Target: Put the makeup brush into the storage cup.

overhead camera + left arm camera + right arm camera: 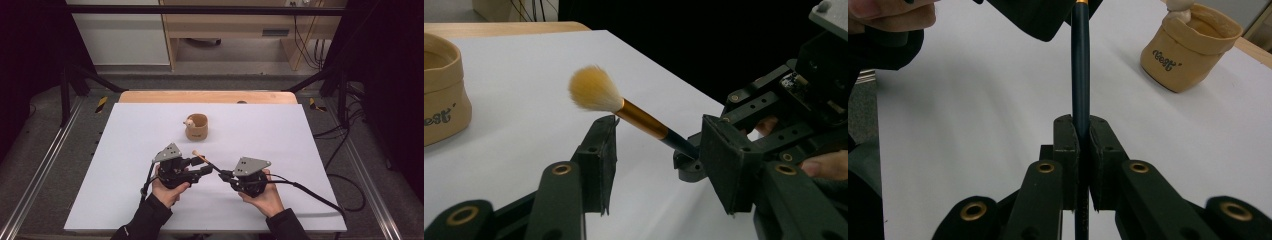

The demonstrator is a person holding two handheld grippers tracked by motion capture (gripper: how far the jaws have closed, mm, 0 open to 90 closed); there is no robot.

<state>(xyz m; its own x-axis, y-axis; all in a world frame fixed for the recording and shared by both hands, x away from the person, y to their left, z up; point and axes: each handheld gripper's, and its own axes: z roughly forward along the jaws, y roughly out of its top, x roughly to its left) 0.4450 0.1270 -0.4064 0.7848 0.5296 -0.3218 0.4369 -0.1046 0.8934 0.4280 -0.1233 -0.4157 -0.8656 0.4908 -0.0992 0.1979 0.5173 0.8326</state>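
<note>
Right now the right gripper [1083, 131] clamps the brush [644, 120] by its dark handle; its long axis runs up-left across the left gripper view, passing between the left gripper's [659, 150] half-open jaws, untouched.

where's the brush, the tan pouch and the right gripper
brush [594, 90], left gripper view, on the bristle head
tan pouch [196, 131], high view, on its front wall
right gripper [1082, 131], right gripper view, between the fingertips
</note>
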